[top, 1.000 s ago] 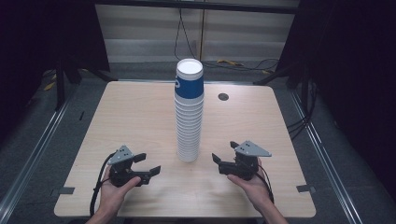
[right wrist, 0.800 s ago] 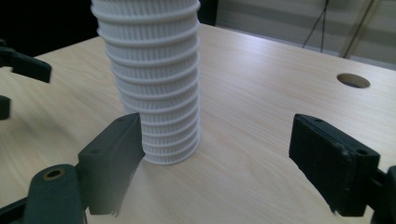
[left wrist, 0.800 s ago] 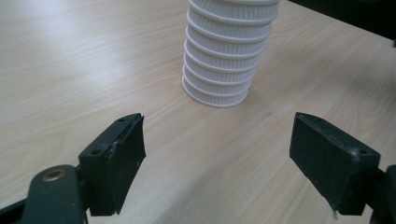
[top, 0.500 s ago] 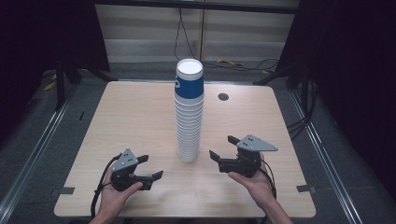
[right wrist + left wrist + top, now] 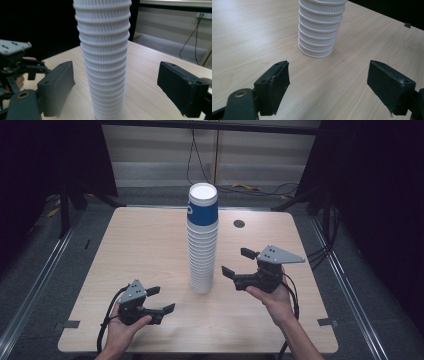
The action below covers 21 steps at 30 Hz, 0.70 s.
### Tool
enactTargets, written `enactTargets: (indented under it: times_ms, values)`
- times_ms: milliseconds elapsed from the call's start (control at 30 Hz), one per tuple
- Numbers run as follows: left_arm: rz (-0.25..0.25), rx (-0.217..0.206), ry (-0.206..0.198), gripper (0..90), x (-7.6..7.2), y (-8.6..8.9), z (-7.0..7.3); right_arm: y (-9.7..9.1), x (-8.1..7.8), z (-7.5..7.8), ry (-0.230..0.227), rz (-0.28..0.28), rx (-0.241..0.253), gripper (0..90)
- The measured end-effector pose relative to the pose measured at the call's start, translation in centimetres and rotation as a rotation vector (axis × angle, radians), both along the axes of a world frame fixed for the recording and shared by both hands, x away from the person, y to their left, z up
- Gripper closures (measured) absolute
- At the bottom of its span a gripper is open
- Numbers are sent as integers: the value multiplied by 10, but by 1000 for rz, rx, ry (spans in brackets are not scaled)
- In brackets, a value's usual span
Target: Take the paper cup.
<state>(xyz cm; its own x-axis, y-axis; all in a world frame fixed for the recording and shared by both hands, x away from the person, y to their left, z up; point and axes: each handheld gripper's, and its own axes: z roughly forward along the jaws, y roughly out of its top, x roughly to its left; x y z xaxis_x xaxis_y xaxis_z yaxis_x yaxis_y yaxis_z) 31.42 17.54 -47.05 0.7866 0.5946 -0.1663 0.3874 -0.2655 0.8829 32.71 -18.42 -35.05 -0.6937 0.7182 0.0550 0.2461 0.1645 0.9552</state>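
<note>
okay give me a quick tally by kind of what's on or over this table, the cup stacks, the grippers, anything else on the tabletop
Cup stack: 1 (white ribbed cups, the top one blue)
Grippers: 2, left gripper and right gripper, both open
Dark round spot on the table: 1
Total: 4

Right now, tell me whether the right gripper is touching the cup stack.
Apart. In the high view, bare table separates the right gripper from the cup stack; its jaws stand open, short of the cups.

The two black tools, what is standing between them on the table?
The tall stack of white paper cups stands between the left tool and right tool, seen from the high view.
</note>
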Motion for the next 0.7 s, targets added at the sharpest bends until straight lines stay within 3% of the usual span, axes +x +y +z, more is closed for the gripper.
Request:
enactTargets:
  times_ms: [167,333,367,700]
  values:
    - [-2,-4,-2,179,0,0,0,3,5,19,-33,18,7,149]
    - [-2,-26,23,179,2,1,-1,3,11,35,-55,25,6,149]
    - [6,-29,31,179,2,2,-2,1,14,46,-73,27,14,152]
    - [-4,-33,24,179,1,1,-1,13,27,81,-101,75,17,151]
